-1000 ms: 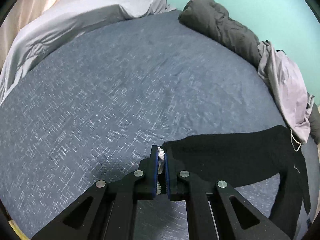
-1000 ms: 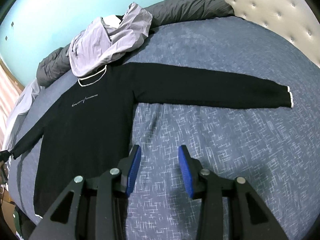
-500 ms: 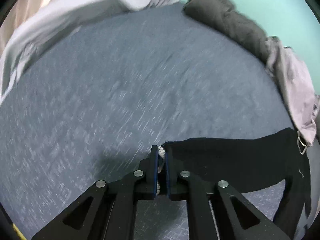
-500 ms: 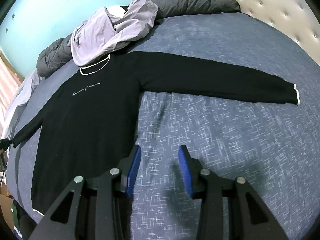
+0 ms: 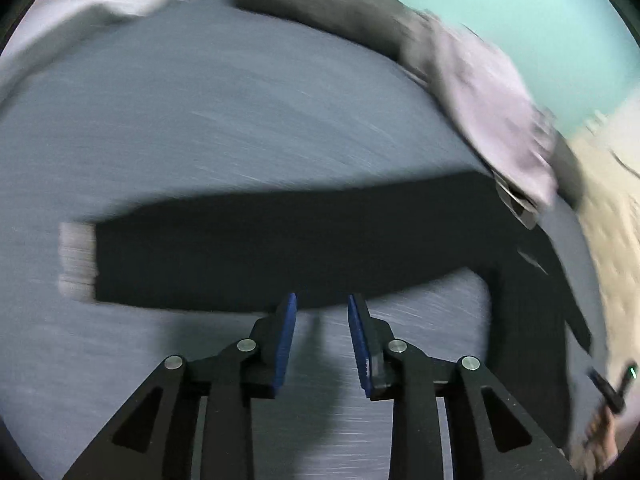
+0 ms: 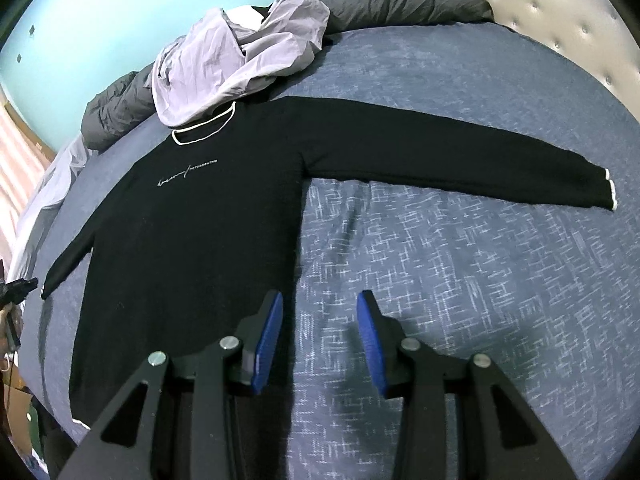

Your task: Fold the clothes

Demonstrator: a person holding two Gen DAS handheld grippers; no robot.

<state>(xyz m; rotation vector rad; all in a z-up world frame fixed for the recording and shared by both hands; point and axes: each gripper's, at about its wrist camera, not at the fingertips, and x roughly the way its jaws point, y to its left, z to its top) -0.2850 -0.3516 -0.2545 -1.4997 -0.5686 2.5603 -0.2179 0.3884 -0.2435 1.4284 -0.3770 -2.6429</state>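
Blue bedspread [image 6: 460,280] carries black sweater [image 6: 192,216] spread flat, sleeves out, unfolded; left gripper [image 5: 320,304] and right gripper [image 6: 319,300] hover parted, empty; folding calls for gripping a sleeve.

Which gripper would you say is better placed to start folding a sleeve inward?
Probably the left gripper: open, its fingertips at the edge of the near sleeve of the black sweater. The right gripper, also open, hovers over bare bedspread, well short of the other sleeve.
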